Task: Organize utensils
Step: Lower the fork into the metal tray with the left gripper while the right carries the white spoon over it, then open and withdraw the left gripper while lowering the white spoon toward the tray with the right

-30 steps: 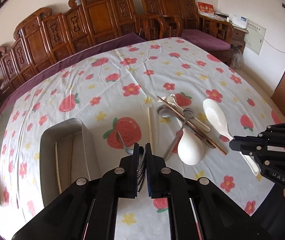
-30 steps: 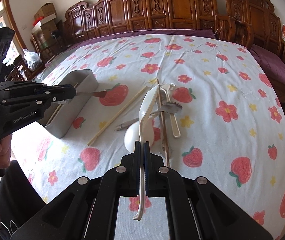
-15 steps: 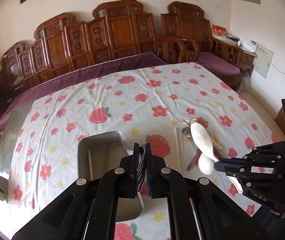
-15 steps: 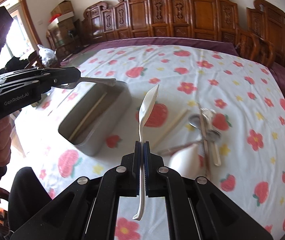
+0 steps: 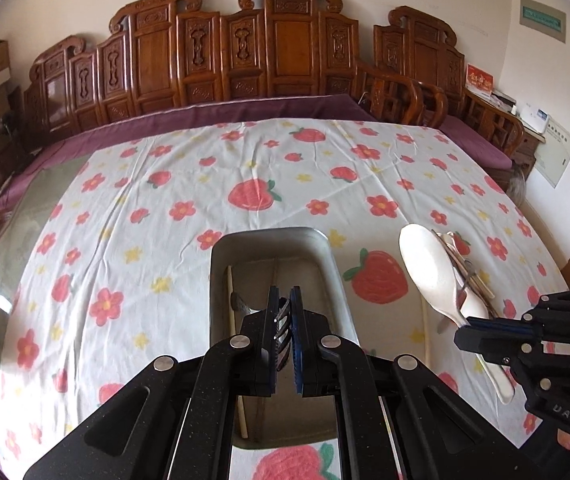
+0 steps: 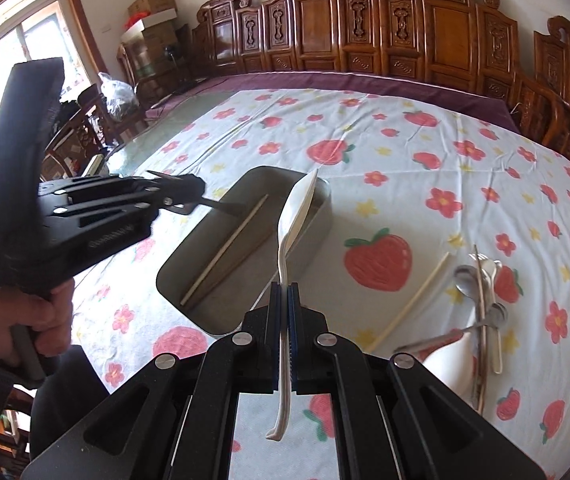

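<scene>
While each gripper grasps a utensil, left gripper (image 5: pixel 284 304) a fork (image 5: pixel 281 322), right gripper (image 6: pixel 284 292) a white spoon (image 6: pixel 295 216), loose cutlery (image 6: pixel 481 300) lies at right of the metal tray (image 6: pixel 201 312).

Metal utensil (image 5: pixel 245 307) mostly behind left tool (image 5: pixel 284 300)

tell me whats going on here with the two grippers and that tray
A person is sorting utensils into a metal tray on the strawberry tablecloth. The left gripper is shut on a metal fork above the tray, and the right gripper is shut on a white spoon. Chopsticks already lie inside; more utensils wait in a pile.
</scene>
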`<state>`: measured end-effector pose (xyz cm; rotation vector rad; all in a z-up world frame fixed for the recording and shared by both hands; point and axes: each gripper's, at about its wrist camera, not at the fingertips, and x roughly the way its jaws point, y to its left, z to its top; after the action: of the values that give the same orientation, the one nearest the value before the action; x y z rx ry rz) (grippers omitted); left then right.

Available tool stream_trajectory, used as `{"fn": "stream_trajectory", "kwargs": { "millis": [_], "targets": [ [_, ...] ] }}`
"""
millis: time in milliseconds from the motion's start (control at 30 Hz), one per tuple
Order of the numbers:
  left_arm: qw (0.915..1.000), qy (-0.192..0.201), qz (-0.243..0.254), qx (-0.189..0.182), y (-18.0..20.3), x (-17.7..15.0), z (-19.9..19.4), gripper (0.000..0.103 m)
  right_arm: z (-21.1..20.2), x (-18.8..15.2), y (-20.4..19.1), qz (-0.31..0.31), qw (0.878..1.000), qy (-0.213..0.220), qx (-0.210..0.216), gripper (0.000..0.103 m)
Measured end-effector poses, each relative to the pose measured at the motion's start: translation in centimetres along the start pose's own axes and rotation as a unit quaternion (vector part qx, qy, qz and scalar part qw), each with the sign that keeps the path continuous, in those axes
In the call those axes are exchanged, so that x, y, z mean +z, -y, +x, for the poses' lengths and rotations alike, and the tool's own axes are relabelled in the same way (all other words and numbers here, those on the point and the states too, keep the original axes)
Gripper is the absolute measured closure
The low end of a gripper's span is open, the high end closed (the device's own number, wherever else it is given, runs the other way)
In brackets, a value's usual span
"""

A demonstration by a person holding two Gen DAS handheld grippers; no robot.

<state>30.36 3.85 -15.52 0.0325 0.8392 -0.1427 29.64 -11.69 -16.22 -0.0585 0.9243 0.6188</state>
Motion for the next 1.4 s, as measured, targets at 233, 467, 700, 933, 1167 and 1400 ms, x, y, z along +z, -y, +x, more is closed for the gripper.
{"fn": "stream_trajectory", "kwargs": {
  "millis": [233,467,700,933,1167,1400],
  "targets": [
    [0.9999,0.0,0.004,-0.013,0.0,-0.3,1.4,0.098,1.0,0.2,-0.6,-0.004,1.0,-0.009,0.0,0.099],
    [0.9994,-0.01,0.003,-0.034,-0.1,-1.2,1.8,0.095,2.0,0.0,-0.6,-0.003,1.0,-0.019,-0.003,0.099],
    [0.9989,-0.024,-0.01,-0.038,-0.9,-2.2,1.6,0.094,2.8,0.4,-1.5,-0.008,1.0,-0.022,0.001,0.099],
    [0.9992,-0.003,-0.022,-0.032,-2.5,-1.7,-0.2,0.079,3.6,1.9,-2.8,-0.017,1.0,-0.022,0.008,0.099],
    [0.9994,0.006,-0.032,-0.009,-4.6,-2.0,-1.6,0.076,6.7,3.4,-3.6,0.007,0.999,-0.035,0.032,0.099],
    [0.999,0.0,-0.044,0.006,-7.0,-3.0,-2.2,0.076,9.1,4.5,-4.6,0.015,0.999,-0.038,0.035,0.099]
  ]
}}
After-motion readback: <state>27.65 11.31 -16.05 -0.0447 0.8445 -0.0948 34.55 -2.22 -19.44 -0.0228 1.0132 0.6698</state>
